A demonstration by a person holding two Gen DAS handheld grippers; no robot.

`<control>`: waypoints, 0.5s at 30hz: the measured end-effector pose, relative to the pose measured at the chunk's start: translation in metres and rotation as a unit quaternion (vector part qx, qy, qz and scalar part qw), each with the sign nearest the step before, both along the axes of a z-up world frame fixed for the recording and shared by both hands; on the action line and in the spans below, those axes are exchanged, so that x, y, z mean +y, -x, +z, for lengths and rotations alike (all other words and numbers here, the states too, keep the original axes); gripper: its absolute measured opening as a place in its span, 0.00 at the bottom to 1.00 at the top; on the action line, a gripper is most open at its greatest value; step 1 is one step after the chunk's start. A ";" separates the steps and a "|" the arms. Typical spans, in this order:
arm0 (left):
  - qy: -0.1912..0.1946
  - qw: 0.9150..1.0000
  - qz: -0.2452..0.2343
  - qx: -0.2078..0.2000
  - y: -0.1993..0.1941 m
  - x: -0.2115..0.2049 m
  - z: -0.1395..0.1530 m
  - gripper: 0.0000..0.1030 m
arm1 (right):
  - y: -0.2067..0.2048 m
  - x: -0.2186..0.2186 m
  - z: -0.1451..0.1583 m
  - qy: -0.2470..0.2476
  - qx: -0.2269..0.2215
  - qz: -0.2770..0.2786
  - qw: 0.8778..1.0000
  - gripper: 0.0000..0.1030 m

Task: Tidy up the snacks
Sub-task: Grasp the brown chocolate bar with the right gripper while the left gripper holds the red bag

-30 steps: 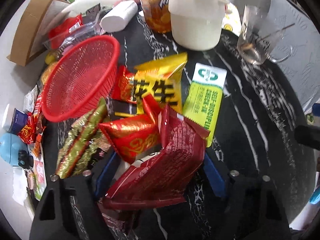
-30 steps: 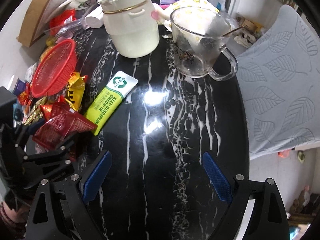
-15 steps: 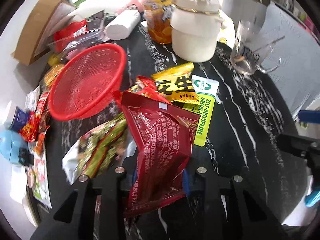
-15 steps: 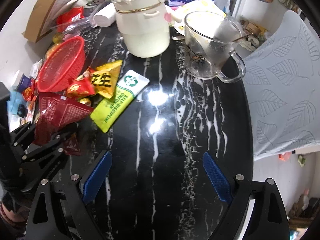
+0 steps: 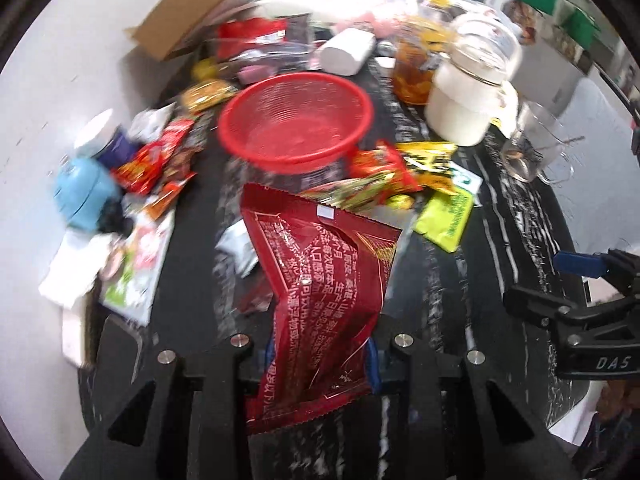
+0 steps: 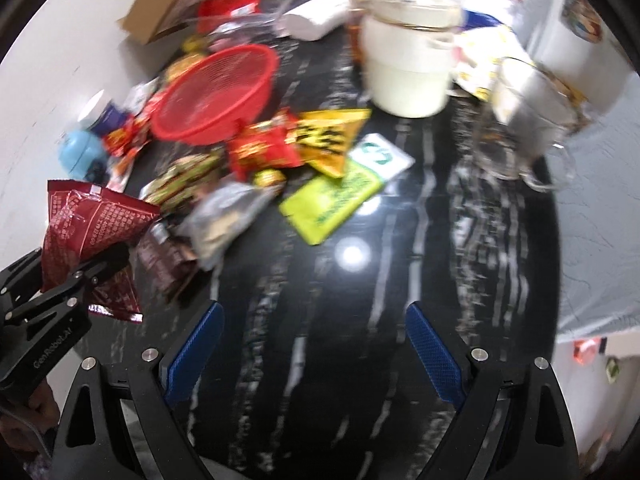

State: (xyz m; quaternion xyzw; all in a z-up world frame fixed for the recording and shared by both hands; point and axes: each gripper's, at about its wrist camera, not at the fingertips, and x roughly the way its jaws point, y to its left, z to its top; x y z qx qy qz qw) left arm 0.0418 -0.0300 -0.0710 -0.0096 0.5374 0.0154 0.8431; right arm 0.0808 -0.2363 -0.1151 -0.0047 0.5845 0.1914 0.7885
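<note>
My left gripper [image 5: 320,356] is shut on a dark red snack bag [image 5: 320,284] and holds it upright above the black marble table, short of the empty red mesh basket [image 5: 296,120]. The same bag [image 6: 88,224] and left gripper [image 6: 80,276] show at the left of the right wrist view. Loose snacks lie right of the basket: a red packet [image 6: 264,148], a yellow packet [image 6: 328,140], a lime-green sachet [image 6: 336,200], a green-gold packet [image 6: 180,180] and a silver packet [image 6: 224,216]. My right gripper [image 6: 312,344] is open and empty over bare table.
A white pot [image 6: 408,76], a glass mug [image 6: 520,132] and an orange jar [image 5: 412,76] stand at the back. A cardboard box [image 5: 192,12], a blue round object [image 5: 80,196] and small packets [image 5: 156,156] crowd the left edge. The right gripper [image 5: 576,292] shows at right.
My left gripper lifted the dark red bag higher and swung toward the basket, uncovering the snacks beneath. The right gripper moved left toward the snack pile. Both views are motion-blurred.
</note>
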 end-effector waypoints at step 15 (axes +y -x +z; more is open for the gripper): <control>0.020 0.999 0.033 0.022 0.017 0.096 -0.014 0.31 | 0.014 0.128 -0.018 -0.015 0.007 0.106 0.994 0.87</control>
